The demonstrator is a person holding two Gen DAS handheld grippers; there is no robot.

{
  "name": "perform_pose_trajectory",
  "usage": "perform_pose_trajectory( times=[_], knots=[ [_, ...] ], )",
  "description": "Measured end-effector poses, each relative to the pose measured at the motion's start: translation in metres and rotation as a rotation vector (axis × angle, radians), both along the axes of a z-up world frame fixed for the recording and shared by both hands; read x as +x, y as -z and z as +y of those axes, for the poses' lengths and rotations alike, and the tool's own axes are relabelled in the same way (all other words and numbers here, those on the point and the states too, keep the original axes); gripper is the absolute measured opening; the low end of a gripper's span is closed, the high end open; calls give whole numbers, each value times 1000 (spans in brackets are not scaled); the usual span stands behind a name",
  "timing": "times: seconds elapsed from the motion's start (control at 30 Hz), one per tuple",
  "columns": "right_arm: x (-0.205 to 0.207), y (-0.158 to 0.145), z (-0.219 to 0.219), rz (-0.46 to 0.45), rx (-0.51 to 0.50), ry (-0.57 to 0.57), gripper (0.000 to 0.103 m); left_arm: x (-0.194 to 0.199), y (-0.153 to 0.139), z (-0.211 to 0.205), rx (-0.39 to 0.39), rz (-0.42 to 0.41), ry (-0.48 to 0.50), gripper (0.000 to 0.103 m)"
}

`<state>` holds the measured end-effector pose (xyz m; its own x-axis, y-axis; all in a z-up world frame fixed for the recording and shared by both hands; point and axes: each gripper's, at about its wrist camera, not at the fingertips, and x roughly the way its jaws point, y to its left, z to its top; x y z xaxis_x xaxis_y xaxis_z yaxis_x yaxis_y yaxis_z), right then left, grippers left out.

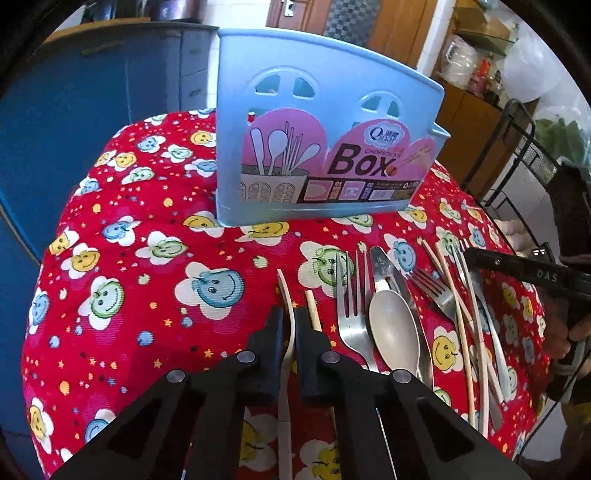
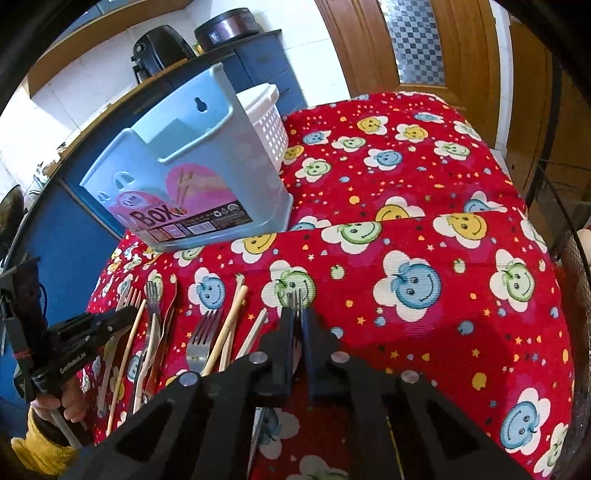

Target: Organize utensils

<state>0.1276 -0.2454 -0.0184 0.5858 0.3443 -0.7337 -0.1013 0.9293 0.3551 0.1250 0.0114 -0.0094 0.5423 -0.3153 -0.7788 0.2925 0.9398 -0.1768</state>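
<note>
In front of me the desk is covered with a red cloth (image 2: 424,206) printed with smiling flowers in blue, green and yellow. Behind the desk on my left I see a blue cabinet (image 1: 92,122) with drawers. On top of it stand a black appliance (image 2: 162,51) and a dark round pot (image 2: 227,29). A white basket (image 2: 267,122) with small holes stands at the far edge of the cloth. Further back there is a wooden door (image 2: 436,48) with a checkered glass panel. On my right I see a black metal rack (image 1: 524,147) and wooden shelves (image 1: 476,55) with bags and jars.
</note>
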Motion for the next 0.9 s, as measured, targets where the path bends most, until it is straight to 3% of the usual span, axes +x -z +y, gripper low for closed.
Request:
perform_pose_trajectory(
  times=[0.3, 0.53, 0.9],
  knots=[
    [-22, -21, -5, -97, 6, 19, 2, -18, -23, 4, -33, -75, -43, 4],
    [-47, -48, 3, -201, -54, 27, 2, -40, -48, 8, -51, -190, -82, 4],
    [-73, -86, 14, -344, -110, 37, 2, -62, -84, 15, -105, -303, -120, 4]
  ],
)
